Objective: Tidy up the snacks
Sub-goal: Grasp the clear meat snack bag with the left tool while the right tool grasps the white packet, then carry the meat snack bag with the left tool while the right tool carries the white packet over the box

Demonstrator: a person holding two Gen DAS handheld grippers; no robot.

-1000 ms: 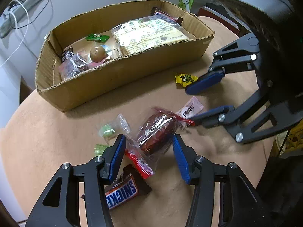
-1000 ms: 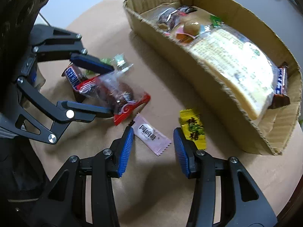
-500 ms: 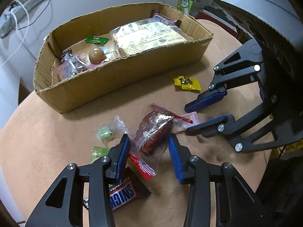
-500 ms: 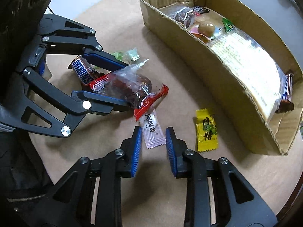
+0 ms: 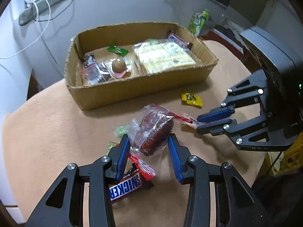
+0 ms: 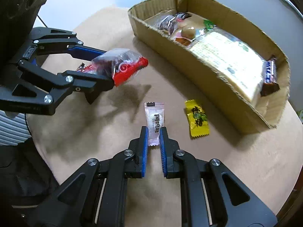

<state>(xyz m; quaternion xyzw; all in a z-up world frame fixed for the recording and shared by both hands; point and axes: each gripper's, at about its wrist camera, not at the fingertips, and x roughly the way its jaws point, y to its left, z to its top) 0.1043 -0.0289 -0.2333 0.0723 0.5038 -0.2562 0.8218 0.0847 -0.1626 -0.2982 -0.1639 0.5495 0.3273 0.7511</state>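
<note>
Looks like room in home. Round table point(image 5: 47, 128) with soft tan cover, pushed close to pale wall point(image 5: 113, 7). White cable point(image 5: 40, 13) hangs on wall. Cardboard box point(image 5: 132, 89) full of snacks on table. Green drink carton point(image 5: 198, 21) and messy stuff behind table.

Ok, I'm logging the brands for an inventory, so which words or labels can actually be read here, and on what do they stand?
"SNICKER": on the brown chocolate bar lying under the left gripper, seen upside down, its end hidden.
White sachet in the right gripper: dark printed characters, too blurred to read.
Yellow candy wrapper: green characters, not legible.
Large clear packet in the cardboard box: fine print, too small.
</note>
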